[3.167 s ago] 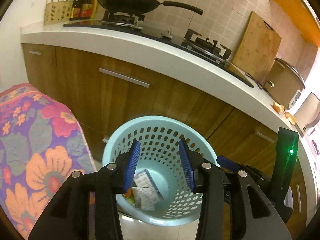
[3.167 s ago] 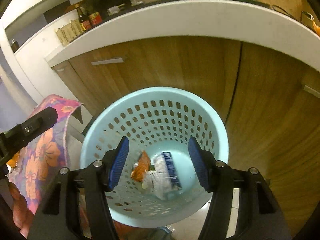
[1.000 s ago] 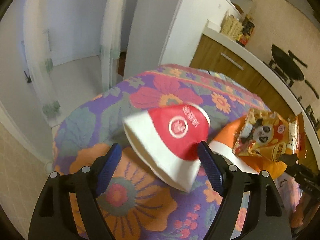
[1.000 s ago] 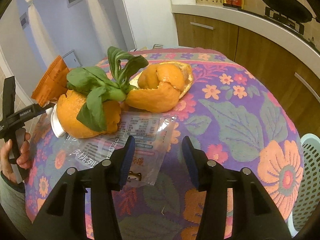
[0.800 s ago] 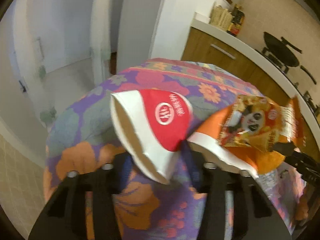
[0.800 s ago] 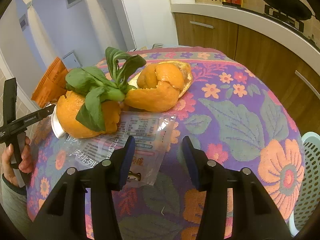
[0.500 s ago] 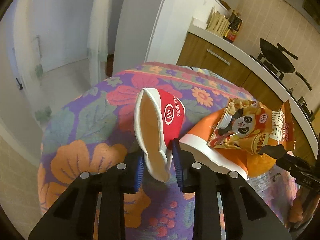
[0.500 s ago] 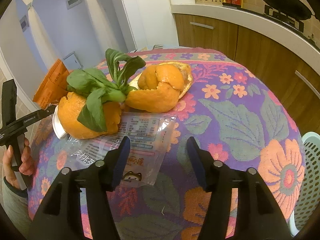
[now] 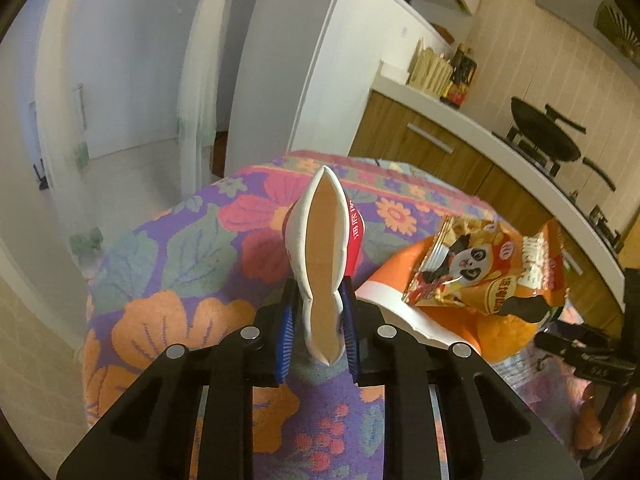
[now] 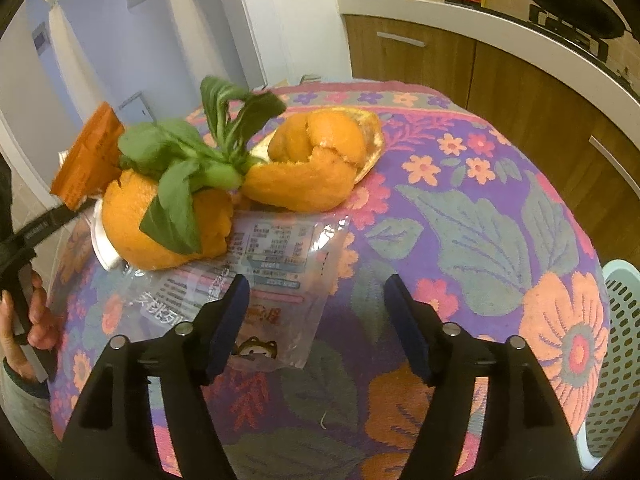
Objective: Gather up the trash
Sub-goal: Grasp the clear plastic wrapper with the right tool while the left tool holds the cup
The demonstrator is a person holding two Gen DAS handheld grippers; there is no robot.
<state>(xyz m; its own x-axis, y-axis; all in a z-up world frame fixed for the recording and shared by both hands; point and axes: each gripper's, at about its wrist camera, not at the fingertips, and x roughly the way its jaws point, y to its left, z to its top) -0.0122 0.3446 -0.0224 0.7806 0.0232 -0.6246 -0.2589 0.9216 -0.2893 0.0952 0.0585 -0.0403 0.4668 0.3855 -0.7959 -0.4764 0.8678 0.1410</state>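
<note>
So the left gripper (image 9: pixel 319 334) has just been closing and now it's clamped on the red and white paper cup (image 9: pixel 322 256), squashing the rim flat into a narrow slit, with the cup's mouth facing the camera and the cup standing up over the flowery tablecloth (image 9: pixel 192 264). Just to the right of it on the table there's an orange snack bag (image 9: pixel 486 264) with a panda on it, sitting on top of an orange and white paper cup (image 9: pixel 404 304) that's lying on its side. Over on the other side, the right gripper (image 10: pixel 316 304) has just been opening and its blue pads (image 10: pixel 230 316) stand well apart with nothing between them, hovering over the cloth right by the edge of a clear plastic wrapper (image 10: pixel 256 276) with printed labels. Past the wrapper are two lumps of orange peel: one (image 10: pixel 168 224) on the left sitting on the wrapper's far edge and a bigger curled one (image 10: pixel 316 168) to the right of it. A bunch of green leaves (image 10: pixel 200 160) lies across the left peel and reaches toward the other one. The light blue trash basket (image 10: pixel 616 344) with holes in it peeks in at the right edge, down beside the table. At the far left of the right-hand view you can see a hand (image 10: pixel 24 320) holding the black handle of the other gripper. A kitchen counter (image 9: pixel 500 140) with a black pan (image 9: pixel 546 140) on the stove is in the background.
</note>
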